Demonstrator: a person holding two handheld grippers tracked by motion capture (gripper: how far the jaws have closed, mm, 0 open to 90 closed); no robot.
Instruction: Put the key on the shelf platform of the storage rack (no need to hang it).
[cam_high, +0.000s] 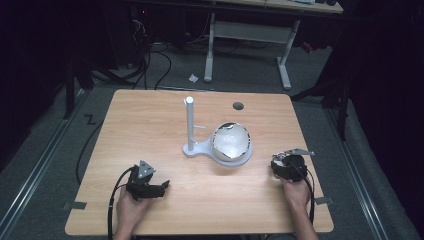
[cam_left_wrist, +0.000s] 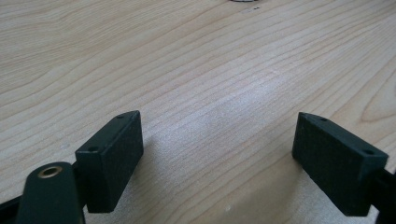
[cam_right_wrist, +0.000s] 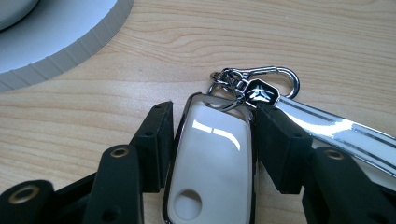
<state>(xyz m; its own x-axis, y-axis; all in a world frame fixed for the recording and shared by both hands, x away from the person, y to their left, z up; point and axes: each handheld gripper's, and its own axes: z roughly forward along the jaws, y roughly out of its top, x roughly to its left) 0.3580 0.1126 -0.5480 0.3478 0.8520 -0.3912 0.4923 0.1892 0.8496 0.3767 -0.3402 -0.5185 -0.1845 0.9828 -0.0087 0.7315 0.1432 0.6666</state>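
Right gripper view: one white key fob (cam_right_wrist: 212, 163) between two fingers (cam_right_wrist: 154, 140).

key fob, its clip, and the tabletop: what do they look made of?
Key fob: glossy white plastic, judging by sharp window-like reflections, with a chrome-looking rim; held between the right gripper fingers.
Clip: polished metal, probably steel, going by its bright silvery sheen.
Tabletop: light wood grain, matte; likely laminate, though solid wood can't be ruled out.
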